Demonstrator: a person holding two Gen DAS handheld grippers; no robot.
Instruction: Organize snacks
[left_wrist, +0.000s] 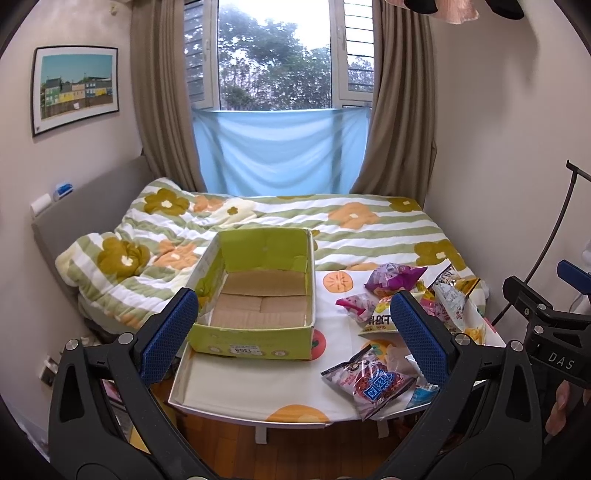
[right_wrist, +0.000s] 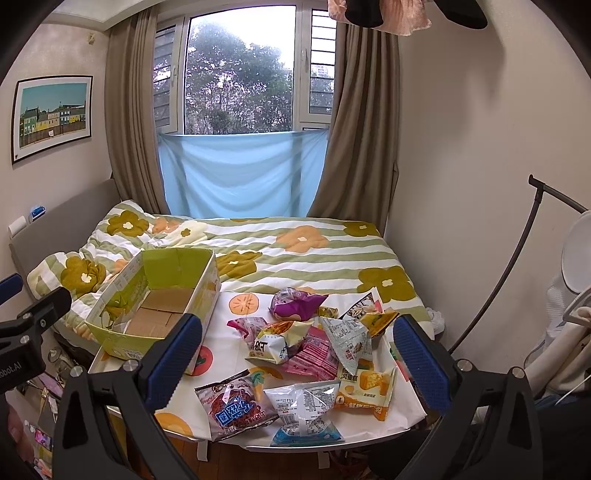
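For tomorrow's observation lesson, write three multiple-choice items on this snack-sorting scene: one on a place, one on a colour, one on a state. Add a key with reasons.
1. Where does the cardboard box stand relative to the snack packets?
A. To their left
B. To their right
C. On top of them

2. What colour is the box's outside?
A. Red
B. Light green
C. Black

3. What does the box hold?
A. Packets
B. Nothing
C. A pillow

Key: 1 A, the box sits at the table's left end; 2 B, its walls are light green; 3 B, only bare cardboard shows inside.
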